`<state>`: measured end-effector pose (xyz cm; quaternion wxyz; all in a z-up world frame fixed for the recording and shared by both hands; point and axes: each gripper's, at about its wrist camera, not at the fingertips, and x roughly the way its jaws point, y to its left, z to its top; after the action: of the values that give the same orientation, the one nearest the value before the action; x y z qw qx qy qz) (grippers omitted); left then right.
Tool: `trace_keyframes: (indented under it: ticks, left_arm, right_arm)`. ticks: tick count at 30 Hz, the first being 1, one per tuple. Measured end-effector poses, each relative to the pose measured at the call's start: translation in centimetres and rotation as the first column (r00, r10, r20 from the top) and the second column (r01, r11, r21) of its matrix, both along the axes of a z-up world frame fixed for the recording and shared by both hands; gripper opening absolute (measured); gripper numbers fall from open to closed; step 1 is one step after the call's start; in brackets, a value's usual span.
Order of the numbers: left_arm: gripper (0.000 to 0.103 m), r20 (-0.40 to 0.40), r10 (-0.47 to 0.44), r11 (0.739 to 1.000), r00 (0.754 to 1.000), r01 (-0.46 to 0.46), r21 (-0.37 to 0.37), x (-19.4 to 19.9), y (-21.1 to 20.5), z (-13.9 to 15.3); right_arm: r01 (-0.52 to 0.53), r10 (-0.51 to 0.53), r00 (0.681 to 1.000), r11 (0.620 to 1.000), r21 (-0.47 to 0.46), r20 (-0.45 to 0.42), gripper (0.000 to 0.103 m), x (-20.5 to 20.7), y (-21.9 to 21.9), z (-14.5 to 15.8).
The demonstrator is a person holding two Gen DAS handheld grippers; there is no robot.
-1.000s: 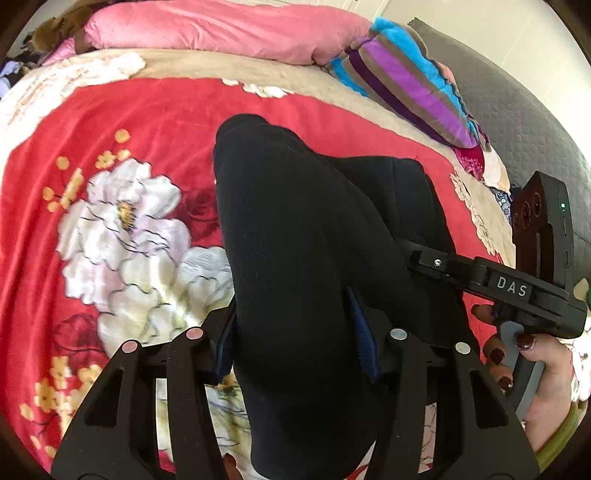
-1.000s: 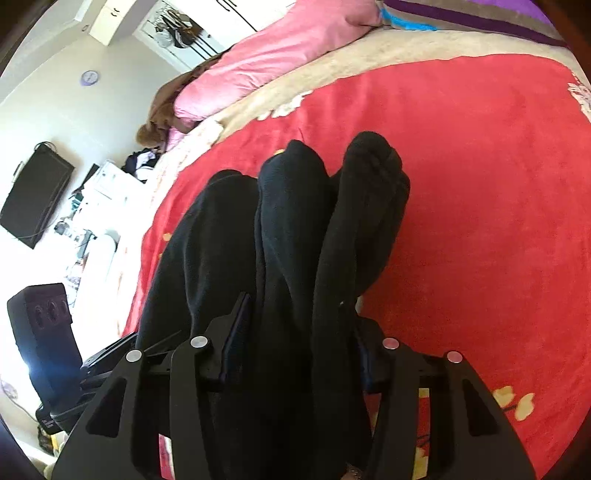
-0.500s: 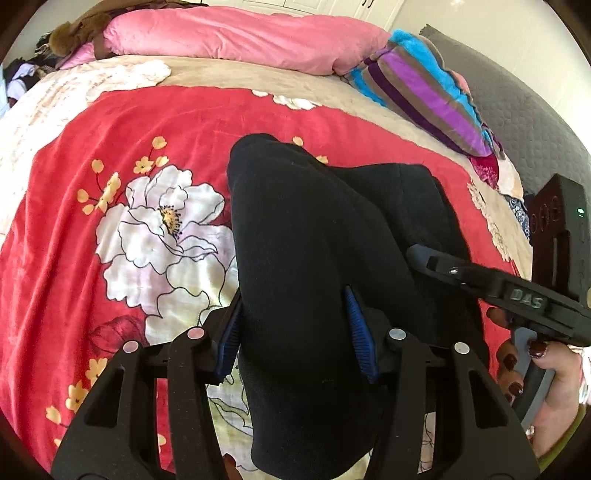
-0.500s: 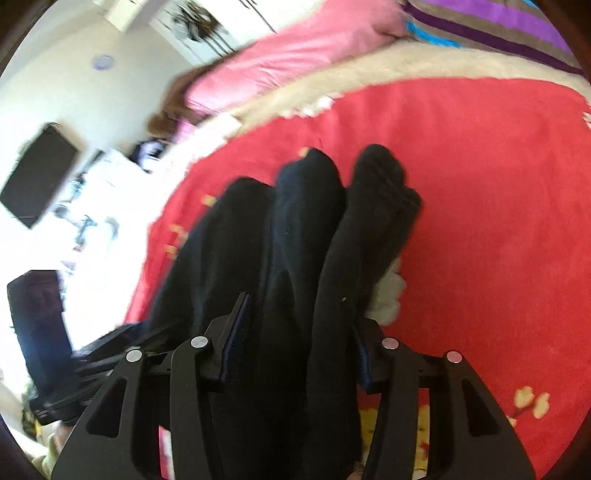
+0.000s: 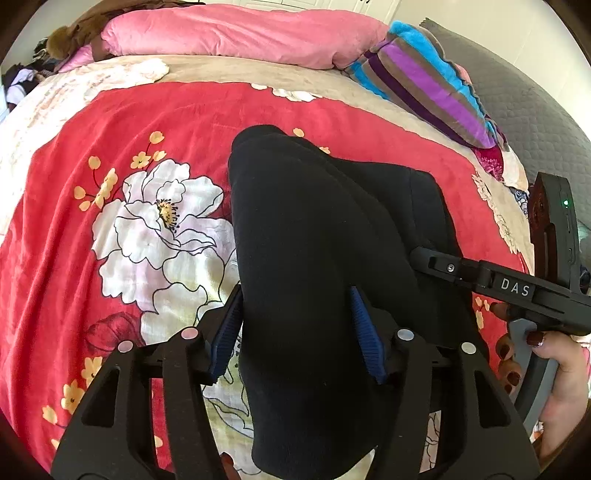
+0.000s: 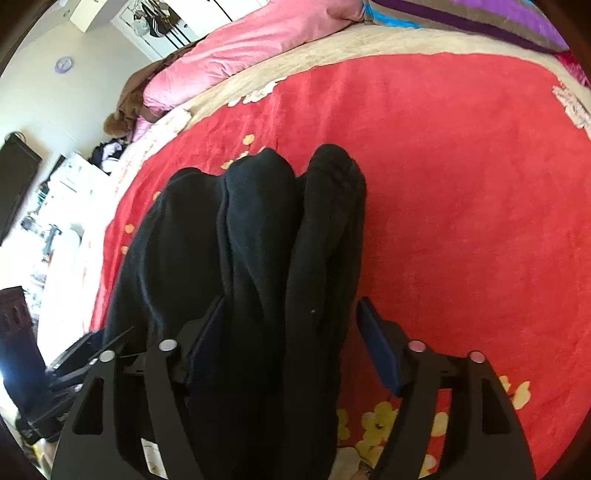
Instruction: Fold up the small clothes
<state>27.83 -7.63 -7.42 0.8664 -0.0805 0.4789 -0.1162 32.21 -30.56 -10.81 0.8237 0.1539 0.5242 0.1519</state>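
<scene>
A black garment (image 5: 314, 221) lies in a thick folded bundle on the red floral bedspread (image 5: 147, 122). My left gripper (image 5: 295, 295) straddles its near end. The blue pads (image 5: 227, 328) still touch the cloth while the jaws are opening. In the right wrist view the garment (image 6: 258, 221) shows as three long rolls. My right gripper (image 6: 291, 301) sits over its near end with jaws opening, and the right pad (image 6: 376, 343) stands apart from the cloth. The right gripper's body (image 5: 513, 288) reaches in from the right, held by a hand (image 5: 565, 369).
A pink pillow (image 5: 240, 33) and a striped cushion (image 5: 424, 81) lie at the head of the bed, with a grey headboard (image 5: 535, 122) at the right. Beyond the bed's left edge are a dark screen (image 6: 14, 177) and cluttered furniture (image 6: 55, 206).
The right gripper's jaws have spread and its right pad has come off the garment. The left jaws have widened slightly. The garment has stayed on the bed.
</scene>
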Motion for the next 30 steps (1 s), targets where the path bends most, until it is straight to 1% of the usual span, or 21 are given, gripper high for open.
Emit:
trace_keyframes:
  ticks: [2, 3, 4, 6, 10, 13, 15, 17, 20, 22, 25, 30]
  left_arm:
    - [0.051, -0.001, 0.0, 1.0, 1.0, 0.0, 0.0, 0.0, 0.0, 0.0]
    - [0.052, -0.001, 0.0, 1.0, 1.0, 0.0, 0.001, 0.0, 0.0, 0.0]
    - [0.052, -0.001, 0.0, 1.0, 1.0, 0.0, 0.001, 0.0, 0.0, 0.0]
    - [0.052, -0.002, 0.001, 1.0, 1.0, -0.001, 0.002, -0.1, 0.1, 0.0]
    - [0.052, -0.003, 0.003, 1.0, 1.0, -0.003, 0.002, -0.1, 0.2, 0.0]
    - [0.052, -0.003, 0.003, 1.0, 1.0, -0.003, 0.004, -0.2, 0.2, 0.0]
    - [0.053, -0.003, 0.002, 1.0, 1.0, -0.002, 0.006, -0.2, 0.2, 0.0]
    - [0.056, -0.004, 0.005, 1.0, 1.0, -0.005, 0.006, -0.2, 0.3, 0.0]
    - [0.058, -0.009, 0.009, 1.0, 1.0, -0.009, 0.0, -0.2, 0.5, 0.0]
    - [0.061, -0.007, 0.012, 1.0, 1.0, -0.012, 0.007, -0.2, 0.6, 0.1]
    - [0.062, -0.003, 0.014, 1.0, 1.0, -0.014, 0.009, -0.4, 0.6, 0.4]
    - [0.067, 0.0, 0.019, 1.0, 1.0, -0.019, 0.011, -0.5, 0.9, 0.7]
  right_arm:
    - [0.004, -0.004, 1.0, 1.0, -0.026, 0.003, 0.078, 0.0, 0.0, 0.0]
    - [0.005, -0.005, 1.0, 1.0, -0.03, 0.005, 0.078, -0.1, 0.0, 0.0]
    - [0.005, -0.004, 1.0, 1.0, -0.029, 0.007, 0.078, -0.1, 0.0, 0.0]
    - [0.012, -0.012, 1.0, 1.0, -0.022, 0.003, 0.083, -0.2, -0.2, 0.0]
    - [0.023, -0.023, 1.0, 1.0, -0.017, 0.007, 0.088, -0.2, -0.6, 0.1]
    - [0.028, -0.028, 1.0, 1.0, -0.011, 0.011, 0.089, -0.2, -0.7, 0.4]
    - [0.027, -0.027, 0.999, 0.999, -0.016, 0.019, 0.091, -0.3, -0.7, 0.7]
    - [0.037, -0.036, 0.999, 0.999, -0.026, 0.025, 0.094, -0.4, -0.8, 0.9]
    - [0.048, -0.048, 0.998, 0.999, -0.016, 0.03, 0.095, -0.4, -1.1, 1.1]
    - [0.059, -0.058, 0.998, 0.998, -0.012, 0.034, 0.097, -0.5, -1.3, 1.3]
    - [0.064, -0.064, 0.997, 0.998, -0.009, 0.041, 0.097, -0.6, -1.5, 1.7]
    - [0.054, -0.051, 0.997, 0.997, -0.053, 0.061, 0.098, -1.0, -1.1, 2.1]
